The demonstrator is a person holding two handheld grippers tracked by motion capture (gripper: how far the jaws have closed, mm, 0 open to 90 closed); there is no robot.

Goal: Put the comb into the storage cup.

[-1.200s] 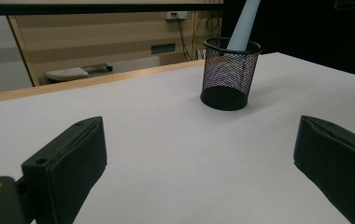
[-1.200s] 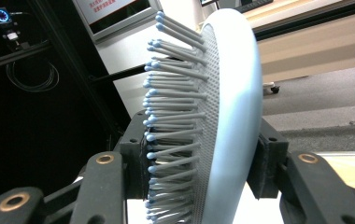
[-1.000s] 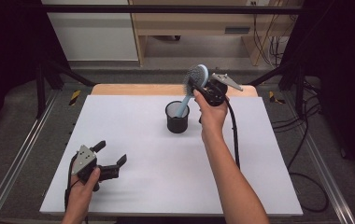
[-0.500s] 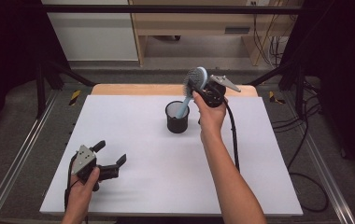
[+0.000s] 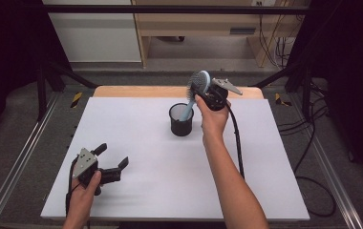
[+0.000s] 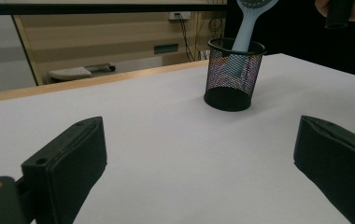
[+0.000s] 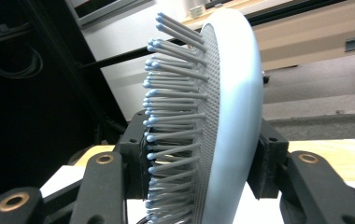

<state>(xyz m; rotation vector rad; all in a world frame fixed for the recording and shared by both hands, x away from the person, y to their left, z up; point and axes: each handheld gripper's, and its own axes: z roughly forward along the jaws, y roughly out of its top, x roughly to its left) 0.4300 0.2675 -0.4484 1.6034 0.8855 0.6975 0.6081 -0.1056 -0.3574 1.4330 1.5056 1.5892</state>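
Note:
A pale blue hairbrush leans with its handle down inside a black mesh cup near the back middle of the white table. My right gripper is shut on the brush head, one pad on the bristles and one on the smooth back. From the left gripper view the cup stands ahead with the brush handle rising out of it. My left gripper rests low at the front left, open, its jaws wide apart with nothing between them.
The white table top has a wooden strip along its far edge. Metal rails run along both sides. A cable trails from the right gripper over the table. Furniture and cables stand behind the table.
The right gripper and the brush head have shifted very slightly; the left gripper has stayed where it was.

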